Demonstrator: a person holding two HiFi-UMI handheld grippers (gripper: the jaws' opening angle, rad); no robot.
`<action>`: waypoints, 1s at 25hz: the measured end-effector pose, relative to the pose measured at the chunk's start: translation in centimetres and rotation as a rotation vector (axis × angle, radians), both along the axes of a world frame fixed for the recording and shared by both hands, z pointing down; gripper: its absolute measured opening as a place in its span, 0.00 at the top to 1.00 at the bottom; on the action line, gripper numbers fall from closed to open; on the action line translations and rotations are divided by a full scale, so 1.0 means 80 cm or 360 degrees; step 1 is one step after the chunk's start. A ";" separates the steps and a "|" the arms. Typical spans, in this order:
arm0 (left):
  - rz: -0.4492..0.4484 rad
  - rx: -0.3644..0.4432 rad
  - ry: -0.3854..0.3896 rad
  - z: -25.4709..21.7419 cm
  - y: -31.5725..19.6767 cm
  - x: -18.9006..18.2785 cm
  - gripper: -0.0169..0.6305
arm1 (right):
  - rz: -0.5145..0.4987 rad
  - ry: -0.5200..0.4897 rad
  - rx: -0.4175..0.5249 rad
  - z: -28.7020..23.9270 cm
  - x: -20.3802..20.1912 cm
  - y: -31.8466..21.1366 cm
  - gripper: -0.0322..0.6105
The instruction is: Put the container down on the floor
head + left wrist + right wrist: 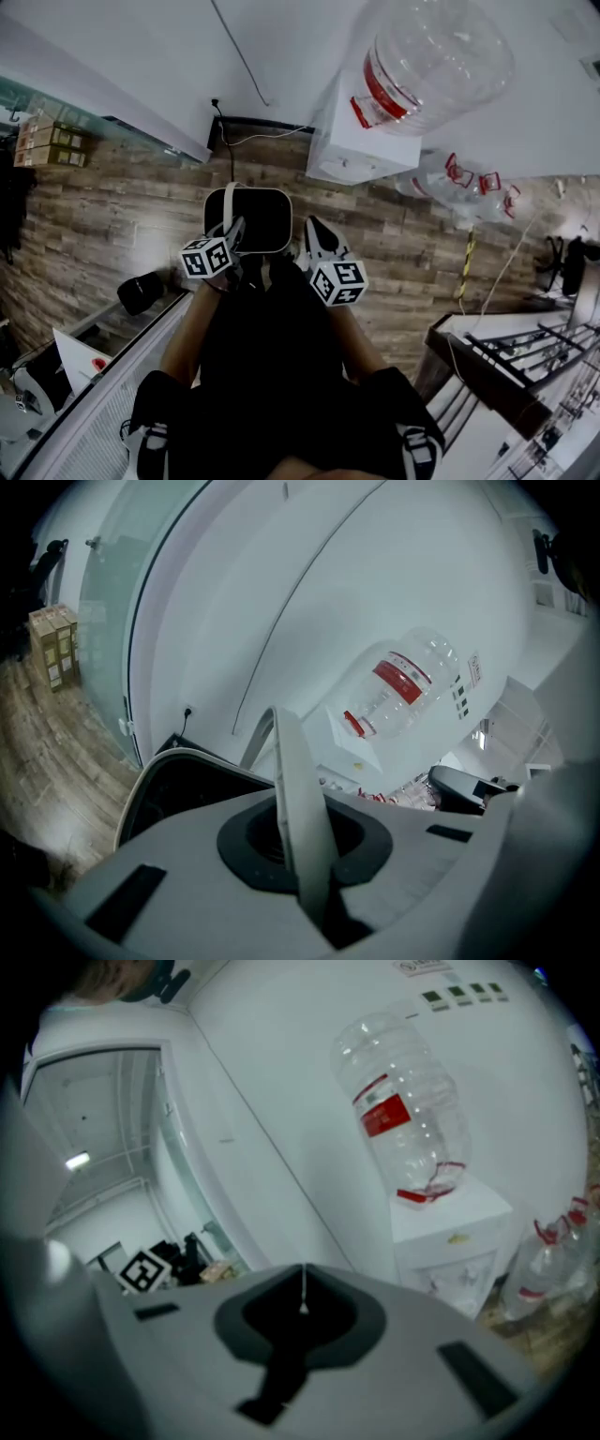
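Presently: left tongs (298, 850) pinch handle (292, 771) of container (248, 220) | right tongs (302, 1312) closed alongside | risk: one-sided hold lets it swing loose.

Container (248, 220): one, at the middle of the head view
Grippers: two, the left gripper (232, 232) at 8 o'clock of the container, the right gripper (315, 234) at 4 o'clock
Marker cubes (208, 256): two, one on each gripper
Water dispenser (361, 141): one, at 1 o'clock of the container
Large bottle (436, 56): one, atop the dispenser
Floor bottles (469, 178): seemingly three, heaped and hard to part, at 3 o'clock of the dispenser
Cardboard boxes (52, 145): two, at 10 o'clock
Wall socket (215, 101): one, at 12 o'clock
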State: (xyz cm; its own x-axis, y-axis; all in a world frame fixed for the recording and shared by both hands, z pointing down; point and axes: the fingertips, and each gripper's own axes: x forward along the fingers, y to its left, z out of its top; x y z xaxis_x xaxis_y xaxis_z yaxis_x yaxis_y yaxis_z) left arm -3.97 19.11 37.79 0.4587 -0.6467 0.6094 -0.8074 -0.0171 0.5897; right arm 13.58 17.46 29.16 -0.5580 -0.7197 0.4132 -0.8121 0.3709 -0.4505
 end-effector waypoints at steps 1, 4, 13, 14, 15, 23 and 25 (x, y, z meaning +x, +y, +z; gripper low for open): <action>0.0006 -0.0007 -0.0004 0.007 -0.012 0.001 0.92 | -0.0005 0.0013 -0.0006 0.004 0.000 -0.007 0.90; 0.0031 -0.0040 -0.0001 0.029 -0.052 0.005 0.92 | -0.0009 0.0051 -0.0025 0.016 -0.003 -0.030 0.90; 0.0119 -0.0118 0.0010 0.108 -0.154 -0.014 0.92 | 0.0067 0.0132 -0.0120 0.062 -0.034 -0.109 0.90; 0.0125 -0.0120 0.0010 0.117 -0.165 -0.016 0.92 | 0.0071 0.0142 -0.0133 0.070 -0.039 -0.120 0.90; 0.0131 -0.0120 0.0009 0.126 -0.175 -0.017 0.92 | 0.0075 0.0155 -0.0141 0.079 -0.043 -0.130 0.90; 0.0177 -0.0140 -0.0002 0.224 -0.259 -0.035 0.92 | 0.0076 0.0196 -0.0166 0.153 -0.087 -0.232 0.90; 0.0185 -0.0134 -0.0006 0.250 -0.276 -0.037 0.92 | 0.0069 0.0208 -0.0163 0.173 -0.093 -0.252 0.90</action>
